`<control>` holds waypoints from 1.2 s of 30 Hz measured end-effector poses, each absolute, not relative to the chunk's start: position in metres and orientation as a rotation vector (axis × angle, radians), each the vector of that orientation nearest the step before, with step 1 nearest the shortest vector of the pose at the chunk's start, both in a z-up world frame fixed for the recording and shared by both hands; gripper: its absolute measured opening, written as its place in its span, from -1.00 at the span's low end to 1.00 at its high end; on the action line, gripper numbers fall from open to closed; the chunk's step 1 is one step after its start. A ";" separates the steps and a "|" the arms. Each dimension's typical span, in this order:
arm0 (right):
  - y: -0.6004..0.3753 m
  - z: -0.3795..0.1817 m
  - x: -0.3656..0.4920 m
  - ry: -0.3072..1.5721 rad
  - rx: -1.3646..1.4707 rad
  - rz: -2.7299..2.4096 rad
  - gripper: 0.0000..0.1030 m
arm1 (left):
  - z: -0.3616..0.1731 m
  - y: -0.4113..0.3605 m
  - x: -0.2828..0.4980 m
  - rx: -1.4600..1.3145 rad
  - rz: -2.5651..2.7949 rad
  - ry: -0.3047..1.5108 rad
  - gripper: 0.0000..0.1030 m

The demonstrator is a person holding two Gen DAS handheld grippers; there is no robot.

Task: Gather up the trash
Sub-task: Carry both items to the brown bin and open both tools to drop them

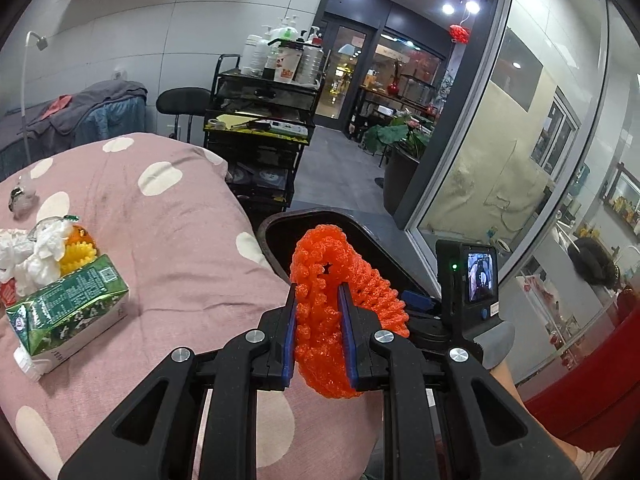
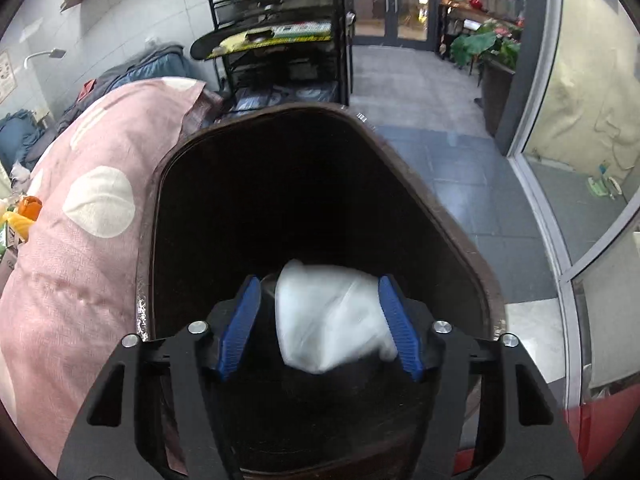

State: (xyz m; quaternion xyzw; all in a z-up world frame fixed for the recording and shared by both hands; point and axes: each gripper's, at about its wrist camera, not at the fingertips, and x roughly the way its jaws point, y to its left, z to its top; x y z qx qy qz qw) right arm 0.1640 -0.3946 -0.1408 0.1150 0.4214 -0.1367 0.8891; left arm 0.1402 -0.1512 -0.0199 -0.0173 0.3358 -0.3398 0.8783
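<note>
L gripper (image 1: 319,312) clamps orange ball (image 1: 332,280), bin (image 2: 280,184) beyond

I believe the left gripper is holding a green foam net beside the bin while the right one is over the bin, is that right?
Not quite: the foam net in the left gripper is orange, not green, as the left wrist view shows. The rest holds: it is beside the bin, with the right gripper over it.
</note>
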 end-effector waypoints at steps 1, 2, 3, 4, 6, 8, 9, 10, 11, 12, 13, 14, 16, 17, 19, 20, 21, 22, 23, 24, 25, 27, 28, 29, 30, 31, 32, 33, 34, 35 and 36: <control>-0.396 -0.138 0.160 0.865 0.240 -0.288 0.22 | -0.020 -0.154 0.140 -0.033 -0.714 0.704 -0.64; -0.397 -0.135 0.158 0.856 0.243 -0.292 0.22 | -0.021 -0.157 0.142 -0.030 -0.718 0.709 -0.64; -0.399 -0.130 0.154 0.841 0.248 -0.296 0.25 | -0.022 -0.161 0.142 -0.027 -0.723 0.713 -0.64; -0.401 -0.126 0.149 0.826 0.251 -0.303 0.30 | -0.023 -0.165 0.145 -0.025 -0.730 0.720 -0.64; -0.407 -0.115 0.139 0.790 0.257 -0.328 0.35 | -0.024 -0.172 0.148 -0.022 -0.740 0.732 -0.64; -0.413 -0.104 0.130 0.760 0.264 -0.350 0.36 | -0.025 -0.180 0.153 -0.013 -0.753 0.748 -0.64; -0.415 -0.100 0.129 0.749 0.269 -0.359 0.36 | -0.026 -0.185 0.154 -0.005 -0.757 0.751 -0.64; -0.418 -0.096 0.125 0.735 0.273 -0.370 0.36 | -0.027 -0.192 0.157 0.008 -0.764 0.755 -0.64; -0.421 -0.091 0.120 0.723 0.273 -0.380 0.37 | -0.028 -0.197 0.158 0.017 -0.769 0.761 -0.64; -0.423 -0.086 0.117 0.716 0.270 -0.391 0.38 | -0.030 -0.203 0.160 0.028 -0.777 0.768 -0.64; -0.423 -0.083 0.114 0.711 0.267 -0.401 0.41 | -0.031 -0.208 0.161 0.037 -0.782 0.775 -0.64; -0.426 -0.080 0.110 0.704 0.266 -0.415 0.44 | -0.034 -0.215 0.164 0.051 -0.788 0.785 -0.64; -0.433 -0.075 0.108 0.693 0.273 -0.436 0.48 | -0.037 -0.224 0.168 0.068 -0.795 0.801 -0.64; -0.438 -0.073 0.105 0.689 0.278 -0.447 0.48 | -0.040 -0.230 0.171 0.079 -0.799 0.813 -0.64; -0.445 -0.072 0.102 0.686 0.285 -0.467 0.49 | -0.043 -0.240 0.174 0.098 -0.803 0.824 -0.64; -0.450 -0.071 0.100 0.687 0.289 -0.481 0.49 | -0.045 -0.244 0.175 0.111 -0.805 0.830 -0.64; -0.453 -0.072 0.100 0.687 0.295 -0.490 0.49 | -0.047 -0.249 0.177 0.124 -0.806 0.836 -0.64; -0.457 -0.072 0.098 0.687 0.300 -0.498 0.49 | -0.048 -0.253 0.178 0.136 -0.808 0.841 -0.64; -0.461 -0.072 0.096 0.688 0.307 -0.506 0.49 | -0.050 -0.257 0.180 0.148 -0.810 0.850 -0.64; -0.466 -0.072 0.095 0.688 0.314 -0.513 0.50 | -0.052 -0.261 0.180 0.155 -0.816 0.862 -0.64; -0.469 -0.073 0.093 0.689 0.319 -0.519 0.51 | -0.053 -0.264 0.181 0.159 -0.820 0.871 -0.64; -0.475 -0.073 0.088 0.692 0.328 -0.533 0.52 | -0.057 -0.271 0.183 0.177 -0.819 0.885 -0.64; -0.476 -0.074 0.086 0.693 0.331 -0.537 0.52 | -0.060 -0.275 0.184 0.190 -0.817 0.891 -0.64; -0.478 -0.075 0.086 0.696 0.333 -0.542 0.52 | -0.062 -0.278 0.184 0.198 -0.816 0.896 -0.64; -0.480 -0.075 0.085 0.698 0.335 -0.545 0.52 | -0.065 -0.283 0.187 0.207 -0.815 0.903 -0.64; -0.481 -0.076 0.085 0.699 0.338 -0.548 0.52 | -0.067 -0.286 0.188 0.216 -0.814 0.910 -0.64; -0.482 -0.076 0.085 0.701 0.340 -0.550 0.52 | -0.069 -0.290 0.188 0.228 -0.811 0.915 -0.61; -0.483 -0.076 0.085 0.702 0.341 -0.550 0.52 | -0.072 -0.293 0.188 0.239 -0.808 0.921 -0.59; -0.483 -0.076 0.084 0.702 0.342 -0.550 0.52 | -0.073 -0.295 0.188 0.246 -0.807 0.925 -0.49; -0.483 -0.076 0.084 0.700 0.343 -0.550 0.53 | -0.075 -0.297 0.189 0.255 -0.805 0.927 -0.24; -0.482 -0.075 0.083 0.697 0.344 -0.552 0.54 | -0.077 -0.299 0.189 0.267 -0.799 0.925 -0.02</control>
